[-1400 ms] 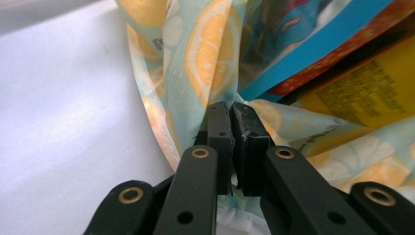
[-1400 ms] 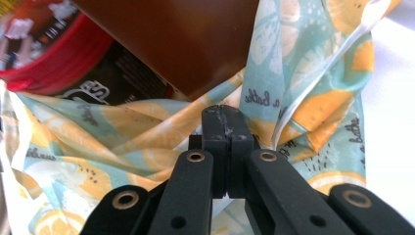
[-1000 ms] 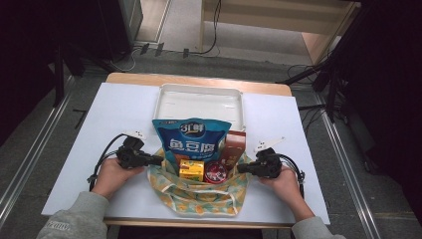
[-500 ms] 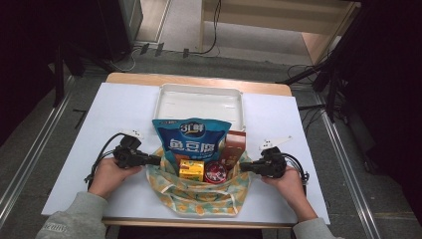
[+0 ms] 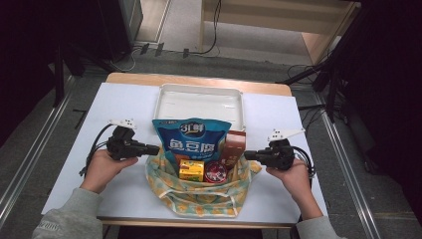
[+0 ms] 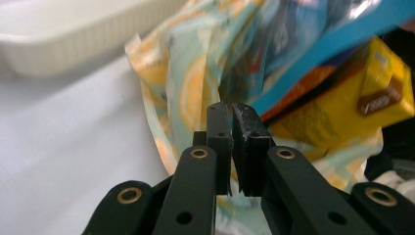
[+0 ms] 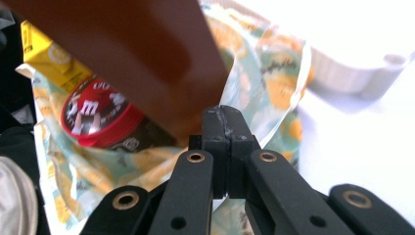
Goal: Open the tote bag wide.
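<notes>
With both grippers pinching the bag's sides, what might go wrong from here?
1. The tall blue snack pouch stands high out of the yellow patterned fabric bag and may topple.
2. The left gripper and right gripper pinch only thin fabric edges, which might slip.

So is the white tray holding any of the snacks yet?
No: in the high view the white tray is bare, and the blue snack packet and the red tin sit in the patterned cloth bag.

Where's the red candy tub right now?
In the high view the red tub sits inside the patterned bag, near its right side, between the yellow box and the brown box.
</notes>
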Demonstrator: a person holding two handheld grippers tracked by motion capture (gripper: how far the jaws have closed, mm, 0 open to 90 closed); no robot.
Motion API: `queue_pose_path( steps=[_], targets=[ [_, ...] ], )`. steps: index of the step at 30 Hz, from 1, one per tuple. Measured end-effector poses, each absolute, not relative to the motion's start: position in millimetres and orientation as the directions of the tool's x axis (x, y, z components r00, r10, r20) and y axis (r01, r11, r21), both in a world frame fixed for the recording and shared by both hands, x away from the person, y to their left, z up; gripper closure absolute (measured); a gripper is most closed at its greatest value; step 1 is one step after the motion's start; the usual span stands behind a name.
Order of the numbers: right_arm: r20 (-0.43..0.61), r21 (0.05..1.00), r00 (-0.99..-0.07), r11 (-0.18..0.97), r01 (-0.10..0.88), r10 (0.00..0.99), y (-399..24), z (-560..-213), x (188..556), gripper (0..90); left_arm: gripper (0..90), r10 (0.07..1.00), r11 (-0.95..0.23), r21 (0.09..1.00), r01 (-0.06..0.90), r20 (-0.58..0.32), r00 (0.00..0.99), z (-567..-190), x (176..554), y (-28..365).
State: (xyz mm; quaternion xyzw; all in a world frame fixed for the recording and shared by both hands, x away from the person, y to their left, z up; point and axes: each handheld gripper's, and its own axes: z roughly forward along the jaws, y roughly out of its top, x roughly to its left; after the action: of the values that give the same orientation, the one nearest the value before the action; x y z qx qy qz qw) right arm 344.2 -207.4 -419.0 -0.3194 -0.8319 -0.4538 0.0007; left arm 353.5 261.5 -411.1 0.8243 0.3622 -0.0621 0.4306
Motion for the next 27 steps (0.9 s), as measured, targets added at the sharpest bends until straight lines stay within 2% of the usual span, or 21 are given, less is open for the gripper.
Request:
queue_pose_path(
  steps=[15, 27],
  targets=[
    [0.277, 0.790, -0.820, 0.367, 0.491, 0.501, -190, -401, 380, 90.0, 86.2, 0.517, -0.391, 0.688, 0.611, -0.385, 0.764, -393, 382, 234],
    [0.295, 0.778, -0.829, 0.385, 0.497, 0.474, -175, -420, 387, 90.0, 85.8, 0.492, -0.419, 0.649, 0.635, -0.426, 0.759, -423, 392, 219]
  ],
)
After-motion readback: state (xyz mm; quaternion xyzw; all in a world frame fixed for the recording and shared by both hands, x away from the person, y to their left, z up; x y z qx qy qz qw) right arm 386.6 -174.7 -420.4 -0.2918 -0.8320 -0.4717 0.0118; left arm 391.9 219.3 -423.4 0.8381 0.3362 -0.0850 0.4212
